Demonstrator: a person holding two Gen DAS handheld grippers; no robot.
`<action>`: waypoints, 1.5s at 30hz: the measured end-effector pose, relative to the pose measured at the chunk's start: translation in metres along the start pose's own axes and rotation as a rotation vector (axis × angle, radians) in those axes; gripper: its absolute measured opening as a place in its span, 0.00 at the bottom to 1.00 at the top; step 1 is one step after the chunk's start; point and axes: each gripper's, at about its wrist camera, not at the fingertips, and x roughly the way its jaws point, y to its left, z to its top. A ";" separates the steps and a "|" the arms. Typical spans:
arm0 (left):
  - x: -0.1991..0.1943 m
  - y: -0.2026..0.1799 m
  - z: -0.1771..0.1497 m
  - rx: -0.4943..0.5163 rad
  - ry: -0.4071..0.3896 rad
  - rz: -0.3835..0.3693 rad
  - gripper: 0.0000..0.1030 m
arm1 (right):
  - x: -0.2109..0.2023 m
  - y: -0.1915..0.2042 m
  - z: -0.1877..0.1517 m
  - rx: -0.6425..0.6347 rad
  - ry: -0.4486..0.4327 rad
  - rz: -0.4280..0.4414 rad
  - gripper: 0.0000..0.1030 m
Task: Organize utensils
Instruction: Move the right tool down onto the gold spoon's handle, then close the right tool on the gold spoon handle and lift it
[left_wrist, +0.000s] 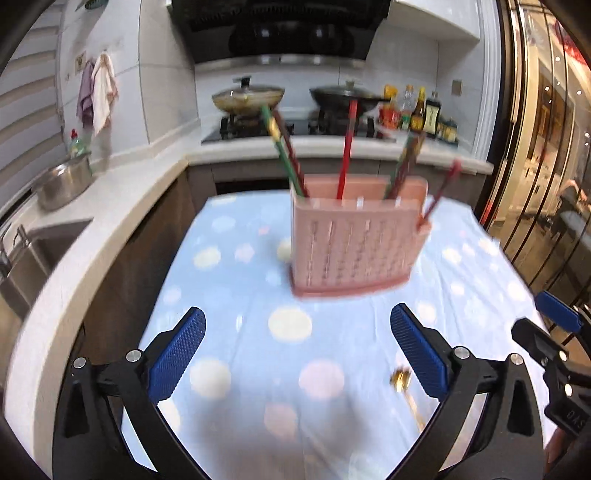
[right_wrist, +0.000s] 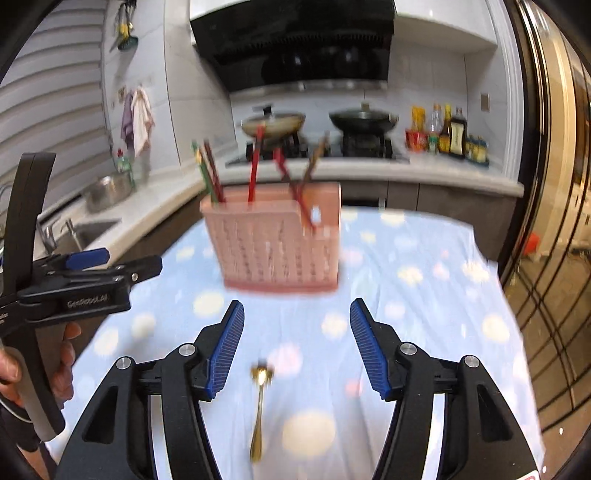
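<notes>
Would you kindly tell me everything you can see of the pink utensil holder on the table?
The pink utensil holder looks like plastic, with a slotted front wall and a darker base tray. It stands upright on the blue dotted tablecloth, beyond both grippers, touched by neither. Red, green and brown chopsticks lean out of its top at different angles. Motion blur hides finer detail.

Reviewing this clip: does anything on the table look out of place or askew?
Yes. A gold spoon lies loose on the dotted tablecloth, short of the pink utensil holder where the chopsticks stand. One red chopstick leans outside the holder's right end instead of standing inside.
</notes>
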 end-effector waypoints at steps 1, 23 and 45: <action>0.002 -0.003 -0.013 0.013 0.013 0.022 0.93 | 0.000 0.000 -0.013 0.008 0.027 0.004 0.50; 0.012 -0.013 -0.120 0.046 0.164 -0.034 0.92 | 0.047 0.026 -0.111 0.064 0.278 0.060 0.12; 0.021 -0.006 -0.130 -0.016 0.250 -0.155 0.35 | 0.017 0.010 -0.109 0.108 0.223 0.049 0.10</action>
